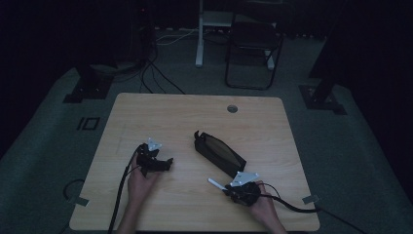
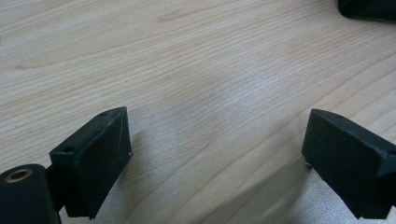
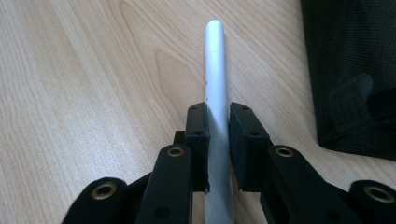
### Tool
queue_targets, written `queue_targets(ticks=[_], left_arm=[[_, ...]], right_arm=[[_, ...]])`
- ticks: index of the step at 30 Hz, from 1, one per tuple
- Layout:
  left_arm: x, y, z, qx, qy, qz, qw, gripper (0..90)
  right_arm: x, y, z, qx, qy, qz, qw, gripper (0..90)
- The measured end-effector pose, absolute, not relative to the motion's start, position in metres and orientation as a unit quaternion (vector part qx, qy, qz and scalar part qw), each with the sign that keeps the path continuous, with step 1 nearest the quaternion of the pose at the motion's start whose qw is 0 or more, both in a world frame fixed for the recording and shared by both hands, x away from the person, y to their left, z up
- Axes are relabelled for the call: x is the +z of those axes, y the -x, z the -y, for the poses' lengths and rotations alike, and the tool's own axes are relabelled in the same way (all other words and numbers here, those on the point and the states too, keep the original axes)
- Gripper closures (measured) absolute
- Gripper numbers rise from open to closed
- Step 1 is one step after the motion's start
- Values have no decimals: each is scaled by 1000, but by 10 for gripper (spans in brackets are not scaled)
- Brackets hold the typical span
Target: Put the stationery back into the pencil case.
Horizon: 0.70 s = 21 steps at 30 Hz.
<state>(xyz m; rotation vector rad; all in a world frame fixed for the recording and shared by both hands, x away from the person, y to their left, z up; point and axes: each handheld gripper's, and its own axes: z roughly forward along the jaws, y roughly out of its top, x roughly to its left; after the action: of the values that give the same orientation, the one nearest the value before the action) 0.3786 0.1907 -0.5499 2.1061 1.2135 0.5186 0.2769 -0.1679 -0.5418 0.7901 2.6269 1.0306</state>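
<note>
Right gripper point(image 3: 218, 140): jaws clamped on white pen point(image 3: 215, 70), near desk point(image 1: 160, 112) edge at 5 o'clock | left gripper point(image 2: 215, 158): jaws wide apart, nothing between | black mesh pouch point(image 1: 219, 152): centre, no readable writing.

Wooden table point(image 1: 160, 109) bears a black pouch point(image 1: 219, 152).

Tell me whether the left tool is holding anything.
No: in the left gripper view the left tool stands wide open, with only bare table between its jaws.
</note>
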Motion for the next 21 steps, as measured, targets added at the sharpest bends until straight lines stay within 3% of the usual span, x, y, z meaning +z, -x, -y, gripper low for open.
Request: queue_targets(ticks=[21], left_arm=[[-550,-379,-191,197,-802,-462,322,83]], right_arm=[[-535,-273,171,357,-270,-887,111,790]])
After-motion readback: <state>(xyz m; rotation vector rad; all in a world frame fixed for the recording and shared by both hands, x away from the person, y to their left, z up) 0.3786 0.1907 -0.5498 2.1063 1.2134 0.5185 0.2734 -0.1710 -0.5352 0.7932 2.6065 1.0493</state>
